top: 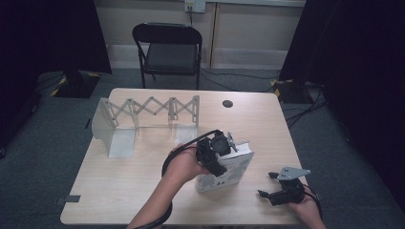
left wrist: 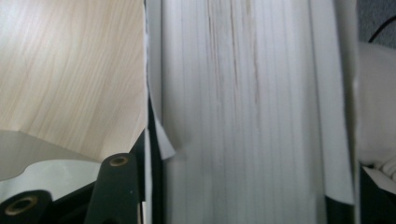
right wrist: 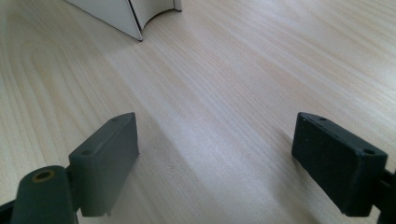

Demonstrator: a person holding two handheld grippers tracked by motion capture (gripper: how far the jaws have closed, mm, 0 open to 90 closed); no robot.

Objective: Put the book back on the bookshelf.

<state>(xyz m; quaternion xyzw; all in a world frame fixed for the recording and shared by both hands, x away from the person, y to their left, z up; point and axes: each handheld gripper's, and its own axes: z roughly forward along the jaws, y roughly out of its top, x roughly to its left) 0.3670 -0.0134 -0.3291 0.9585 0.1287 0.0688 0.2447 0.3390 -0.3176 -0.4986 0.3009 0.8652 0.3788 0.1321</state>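
1. From the high view, the left gripper (top: pixel 220 157) clamps a white book (top: pixel 235 168) standing near the table's (top: pixel 119 191) front edge, at about five o'clock from the folding rack (top: pixel 143 112). The right gripper (top: pixel 274 186) rests at three o'clock of the book, jaws spread, holding nothing.
2. Left gripper view: the book's page edges (left wrist: pixel 243 112) sit squeezed between both jaws, wood at ten o'clock.
3. Right gripper view: both pads (right wrist: pixel 105 158) stand wide apart over bare wood, the book's corner (right wrist: pixel 123 16) at eleven o'clock.
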